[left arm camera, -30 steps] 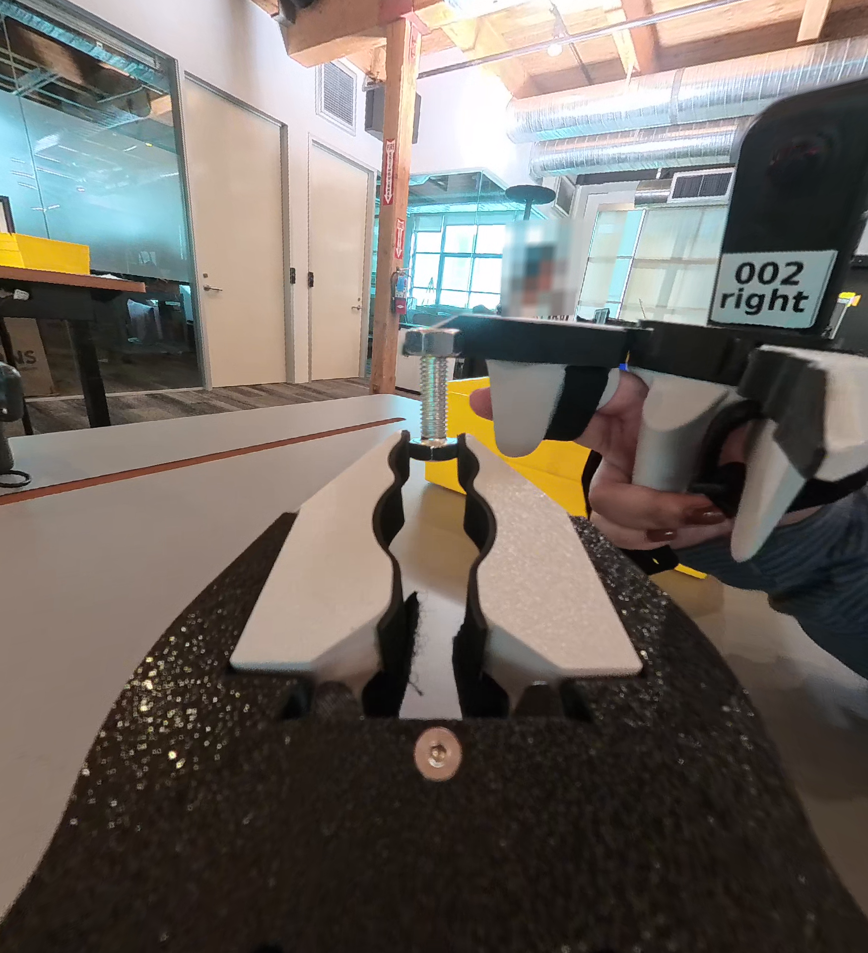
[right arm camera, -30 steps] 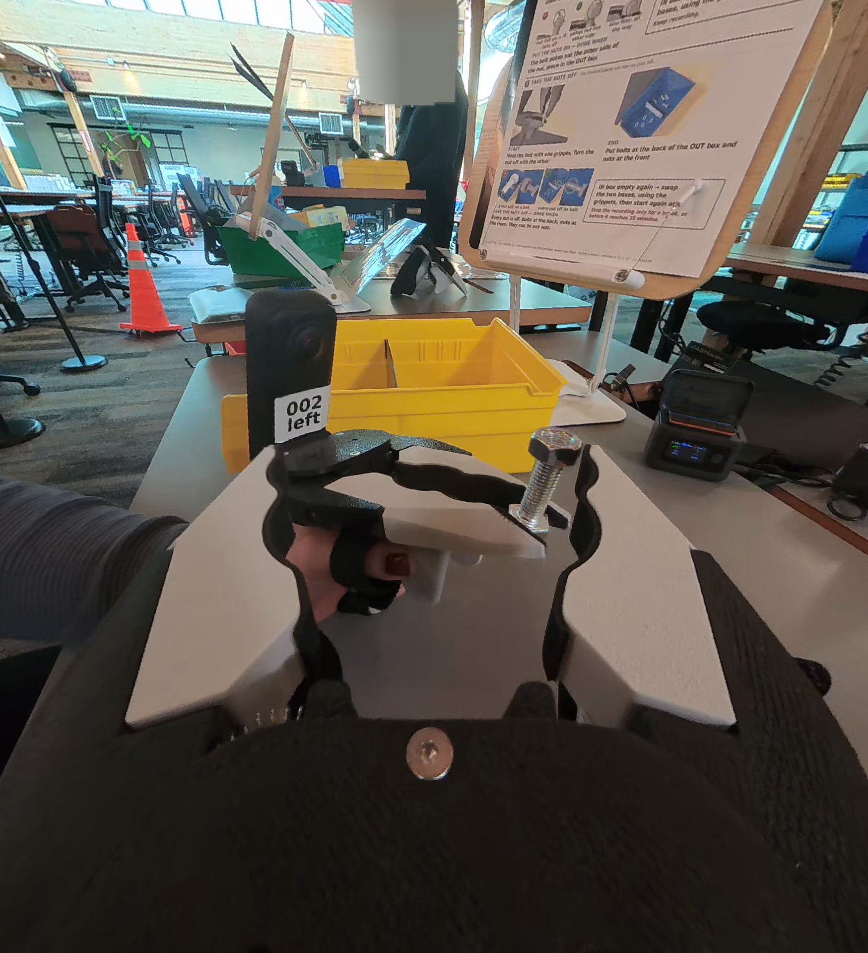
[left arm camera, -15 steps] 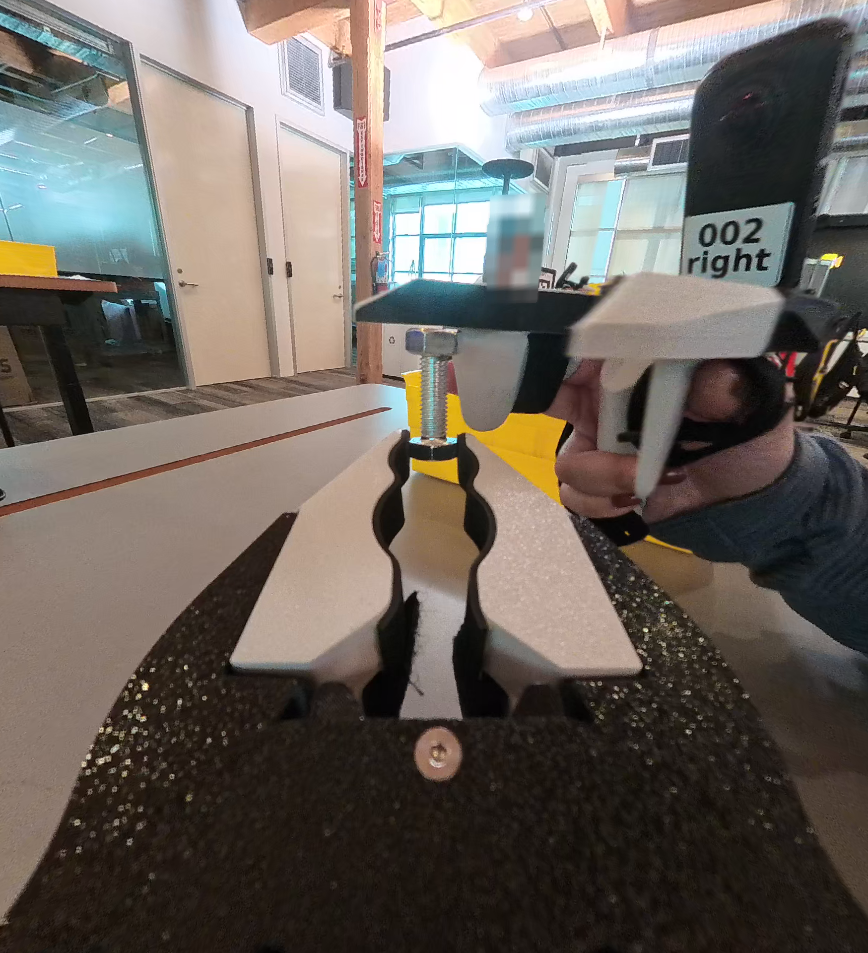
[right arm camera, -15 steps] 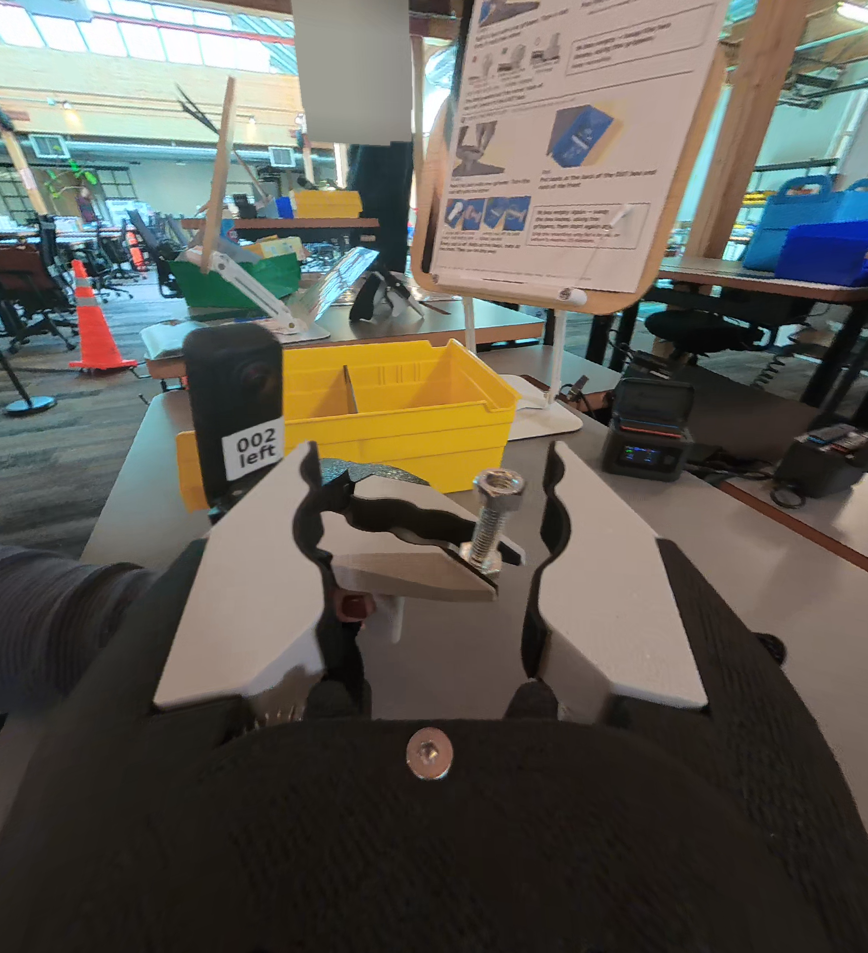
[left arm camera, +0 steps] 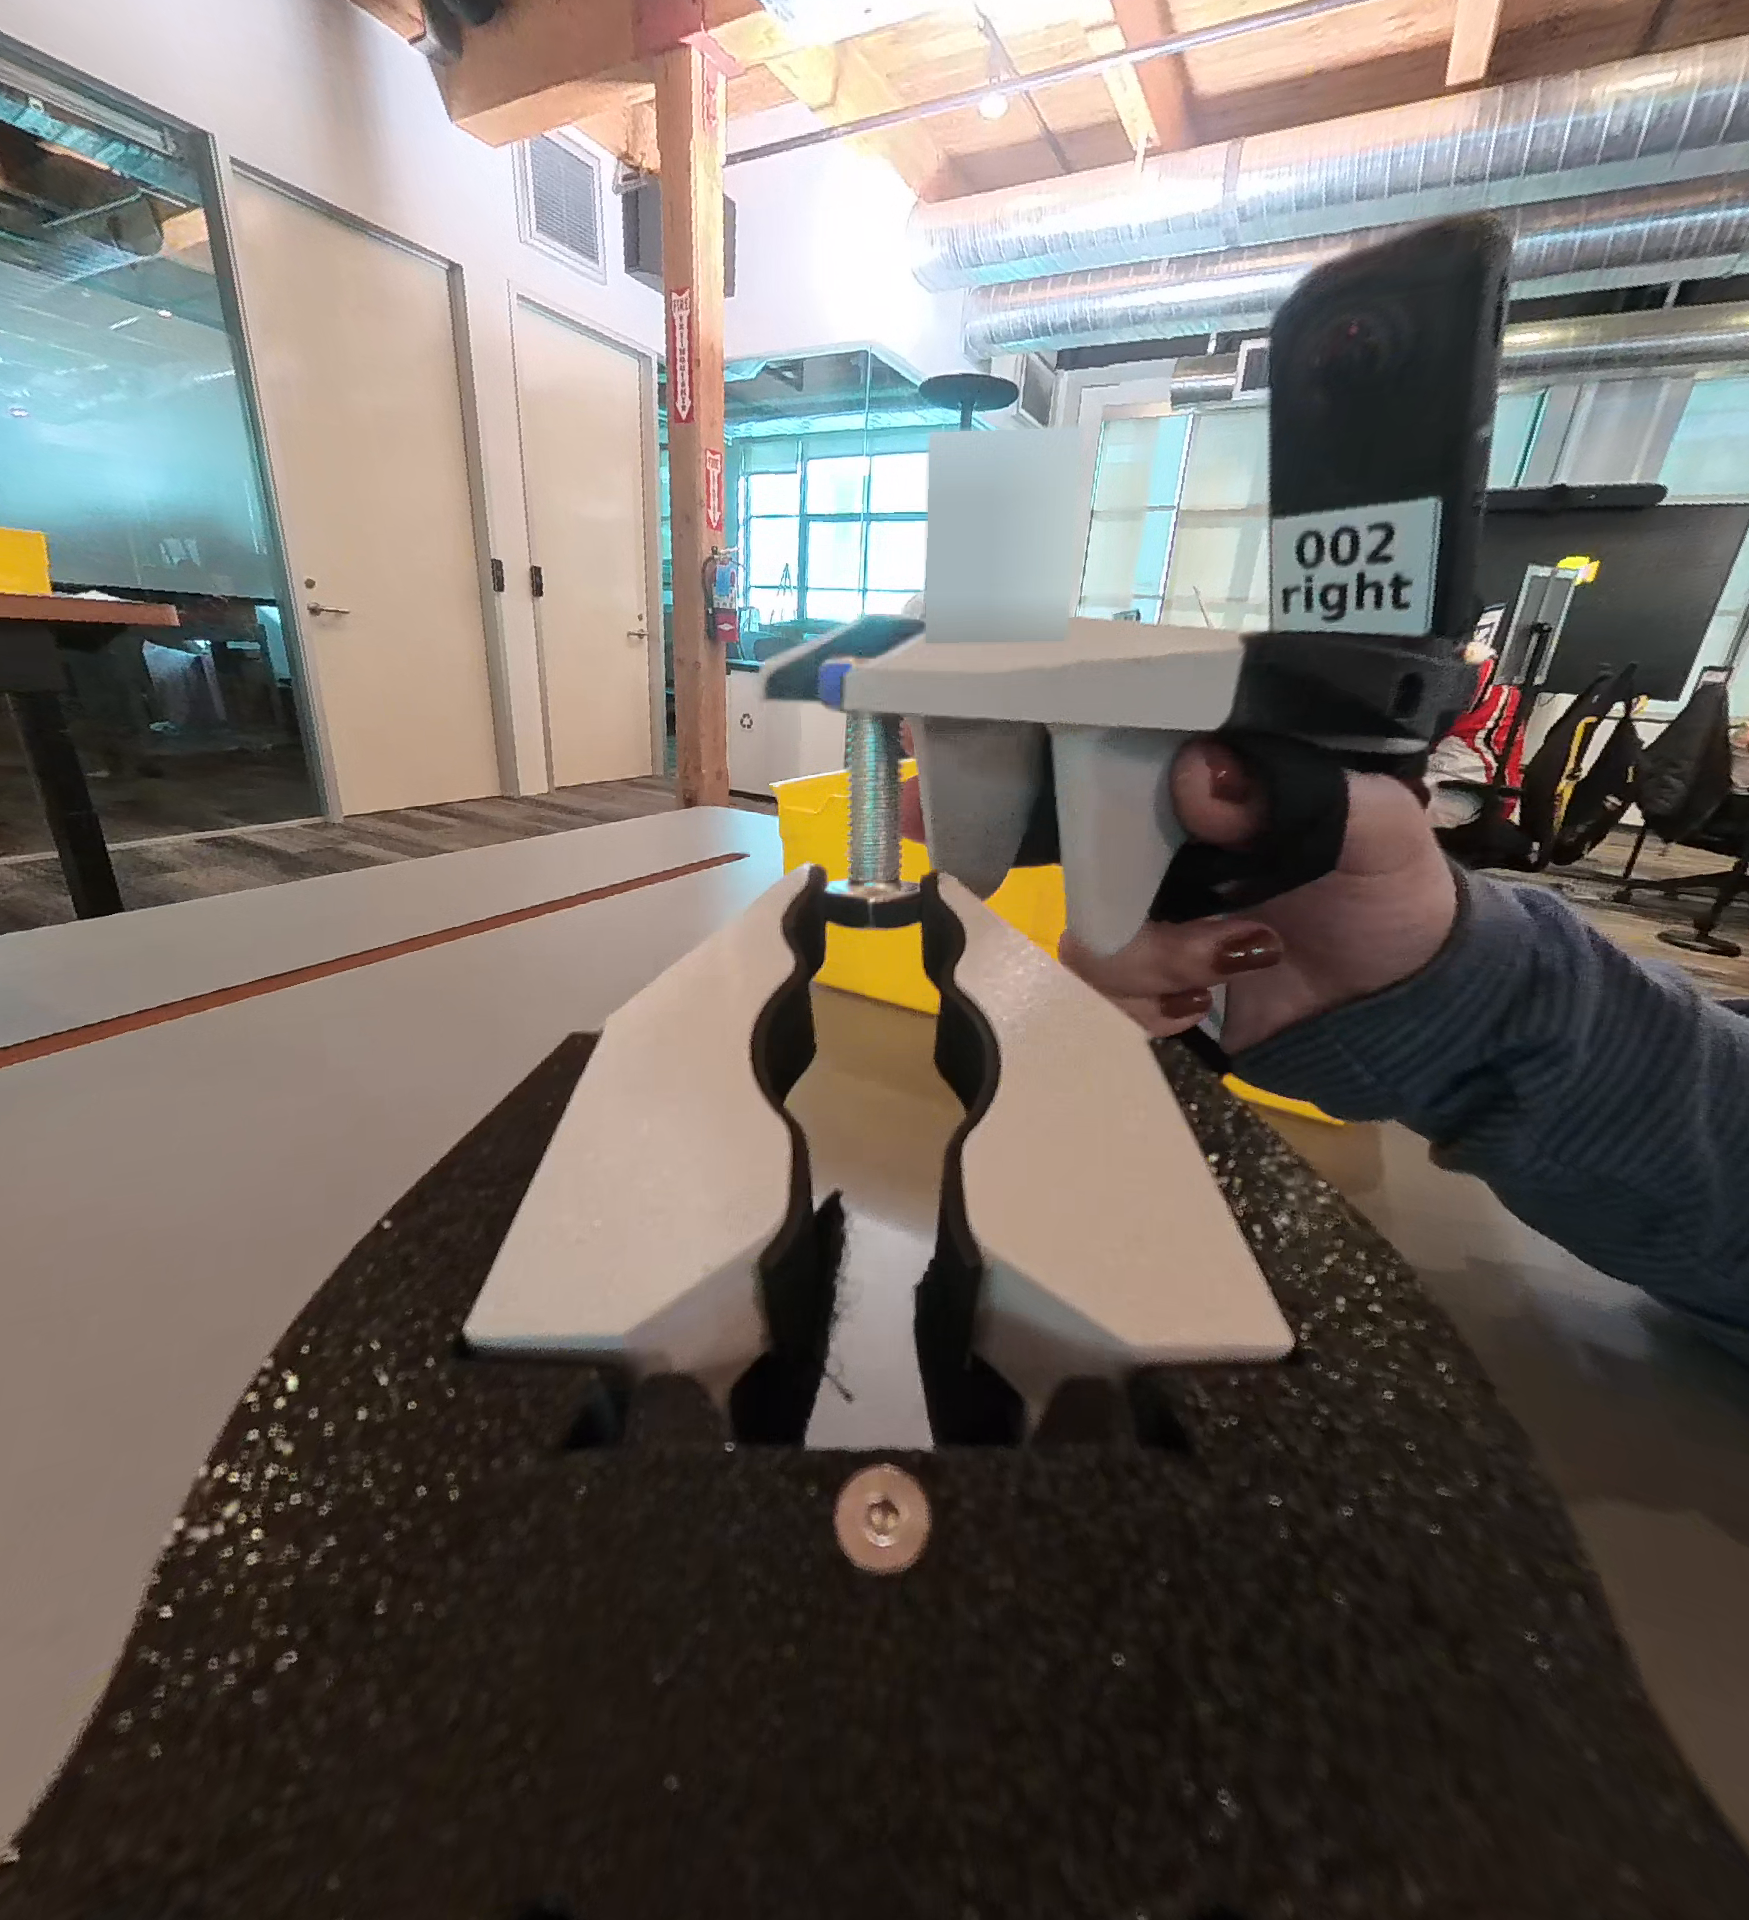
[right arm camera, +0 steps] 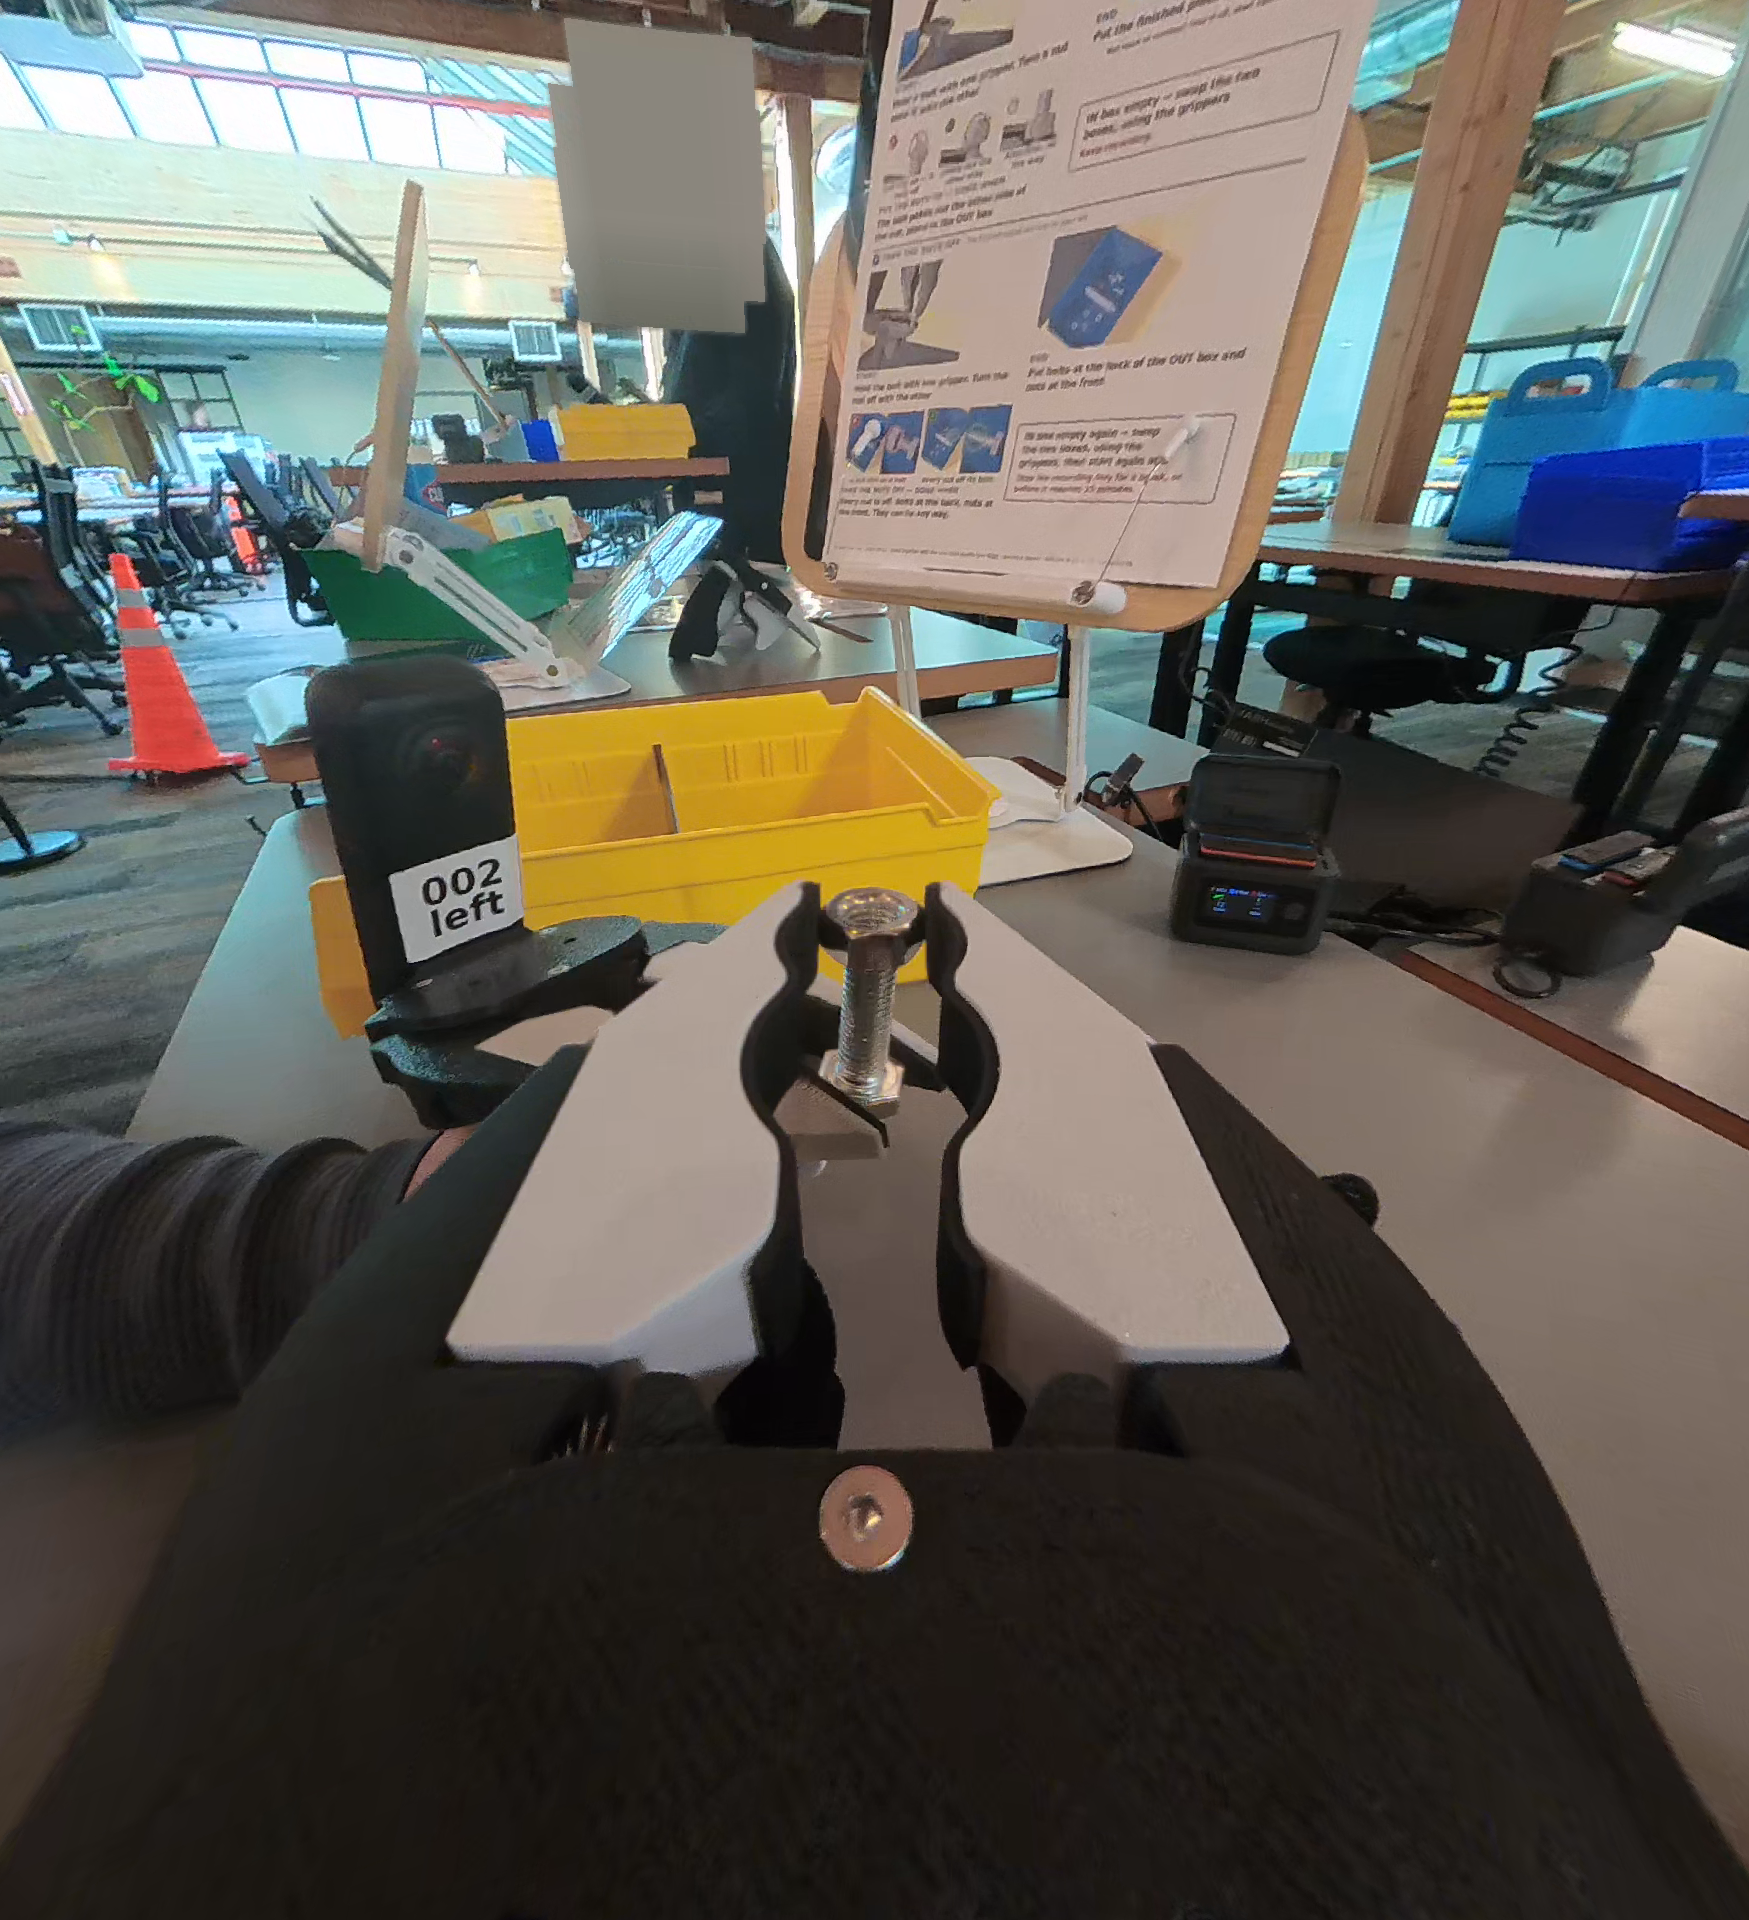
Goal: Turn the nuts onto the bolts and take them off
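Since the earlier frame, our right tongs [right arm camera: 870,920] had closed onto the upright silver threaded bolt's [right arm camera: 862,997] head; our left tongs [left arm camera: 872,909] clamped its silver hexagonal nut [left arm camera: 870,912].

Both grippers — left gripper [left arm camera: 872,914], right gripper [right arm camera: 868,920] — have white fingers, black speckled bodies, one silver screw; ribbed blue-grey sleeves behind.

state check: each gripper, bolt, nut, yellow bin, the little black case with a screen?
left gripper: shut on the nut, fingertips only.
right gripper: shut on the bolt head.
bolt: upright, head up, shank threaded into the nut.
nut: at the bolt's lower end, not yet off.
yellow bin: open-topped, divider in place; contents hidden from here.
black case: lid up, screen lit.
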